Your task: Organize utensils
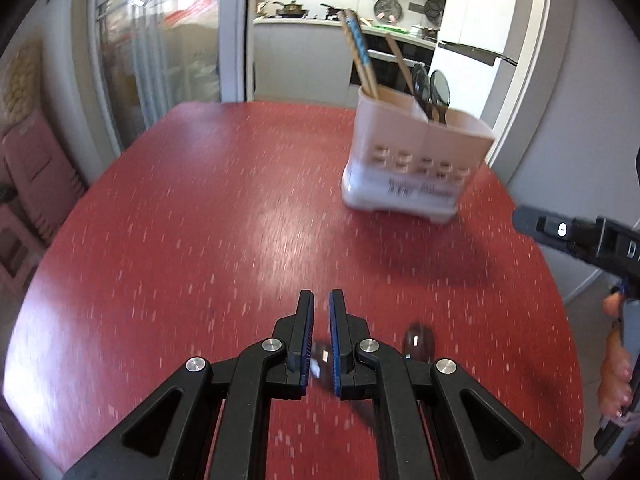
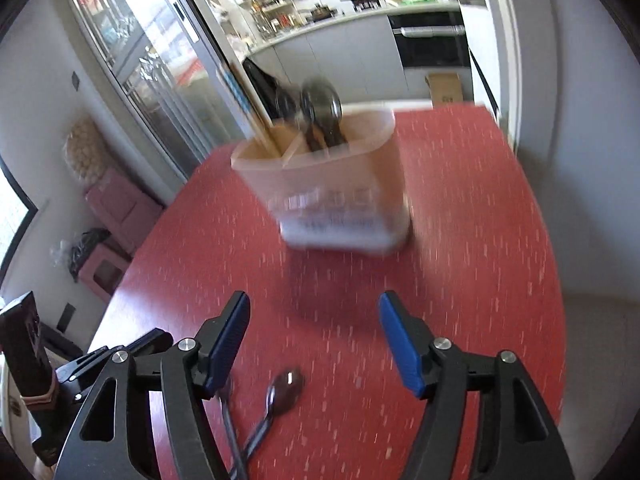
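A pale pink utensil holder [image 1: 416, 156] stands on the red table [image 1: 200, 220], holding wooden chopsticks [image 1: 360, 56] and dark spoons [image 1: 434, 92]. In the right wrist view the holder [image 2: 340, 196] is blurred, straight ahead. My left gripper [image 1: 321, 300] has its jaws nearly closed with a narrow gap; a dark spoon [image 1: 320, 358] lies low between its fingers, and whether it is clamped is unclear. A second spoon [image 1: 418, 344] lies just to its right. My right gripper [image 2: 314, 308] is open and empty above two spoons [image 2: 284, 390] on the table.
The right gripper's body [image 1: 580, 240] shows at the left wrist view's right edge. The left gripper [image 2: 112, 356] shows at the lower left of the right wrist view. Pink chairs [image 2: 120, 208] stand by the wall on the left. A kitchen counter [image 1: 320, 20] lies beyond the table.
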Demonstrator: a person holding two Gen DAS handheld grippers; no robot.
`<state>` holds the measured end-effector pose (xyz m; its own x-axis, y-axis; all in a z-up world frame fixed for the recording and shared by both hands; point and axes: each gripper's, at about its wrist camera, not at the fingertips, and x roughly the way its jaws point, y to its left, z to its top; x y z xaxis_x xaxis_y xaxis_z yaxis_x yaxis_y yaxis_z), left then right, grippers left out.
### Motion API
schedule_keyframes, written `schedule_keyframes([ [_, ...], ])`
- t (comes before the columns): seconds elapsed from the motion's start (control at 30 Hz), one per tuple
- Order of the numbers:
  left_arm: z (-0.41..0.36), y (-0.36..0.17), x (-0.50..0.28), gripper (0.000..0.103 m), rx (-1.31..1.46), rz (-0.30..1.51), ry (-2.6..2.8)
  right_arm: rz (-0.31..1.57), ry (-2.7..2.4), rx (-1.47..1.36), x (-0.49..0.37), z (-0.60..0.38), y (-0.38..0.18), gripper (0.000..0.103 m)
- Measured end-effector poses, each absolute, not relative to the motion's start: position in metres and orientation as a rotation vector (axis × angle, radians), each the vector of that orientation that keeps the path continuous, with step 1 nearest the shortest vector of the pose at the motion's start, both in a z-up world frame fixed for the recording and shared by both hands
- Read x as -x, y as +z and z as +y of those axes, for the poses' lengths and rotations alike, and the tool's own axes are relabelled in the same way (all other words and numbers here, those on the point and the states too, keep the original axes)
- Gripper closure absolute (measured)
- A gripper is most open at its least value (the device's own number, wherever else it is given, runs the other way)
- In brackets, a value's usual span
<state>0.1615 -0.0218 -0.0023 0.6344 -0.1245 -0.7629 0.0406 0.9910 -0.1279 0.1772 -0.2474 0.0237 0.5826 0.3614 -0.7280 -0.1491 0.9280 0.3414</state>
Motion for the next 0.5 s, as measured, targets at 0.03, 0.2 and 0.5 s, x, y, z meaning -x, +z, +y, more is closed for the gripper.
schedule_keyframes([
  [0.03, -0.021, -0.004, -0.158, 0.067, 0.107, 0.886, -0.09, 0.92, 0.293, -0.253, -0.172, -0.246, 0.019, 0.032],
  [0.2, -0.019, -0.017, -0.134, 0.067, 0.09, 0.925, -0.063, 1.008, 0.277, -0.295, -0.142, -0.247, -0.011, 0.032],
  [0.5, -0.014, -0.029, -0.103, 0.066, 0.094, 0.947, -0.07, 1.072, 0.222, -0.322, -0.11, -0.252, -0.034, 0.028],
])
